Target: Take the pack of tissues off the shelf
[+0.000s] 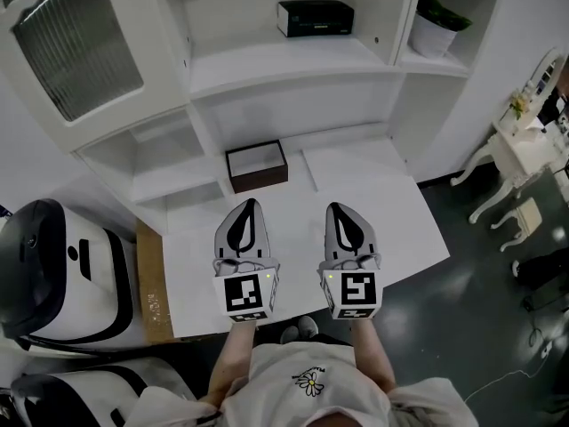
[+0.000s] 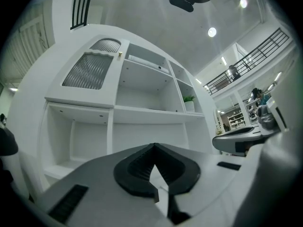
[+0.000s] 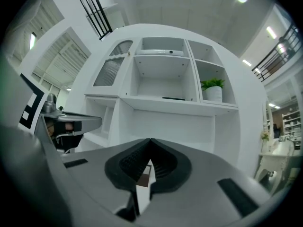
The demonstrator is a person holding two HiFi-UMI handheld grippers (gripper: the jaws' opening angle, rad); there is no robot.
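The pack of tissues point(image 1: 316, 16), a dark flat box, lies on the upper middle shelf of the white shelf unit point(image 1: 293, 65); in the right gripper view it shows as a thin dark strip point(image 3: 173, 98). Both grippers hover side by side over the white counter point(image 1: 373, 181), well below and in front of the pack. My left gripper point(image 1: 250, 205) is shut with nothing between its tips point(image 2: 154, 145). My right gripper point(image 1: 336, 208) is likewise shut and empty point(image 3: 150, 141).
A brown open box point(image 1: 256, 165) with a white inside stands on the counter just ahead of the left gripper. A potted plant point(image 1: 436, 27) sits in the upper right compartment. A ribbed-glass cabinet door point(image 1: 76, 43) is at the left. White machines point(image 1: 53, 274) stand on the floor at left, a white table point(image 1: 524, 149) at right.
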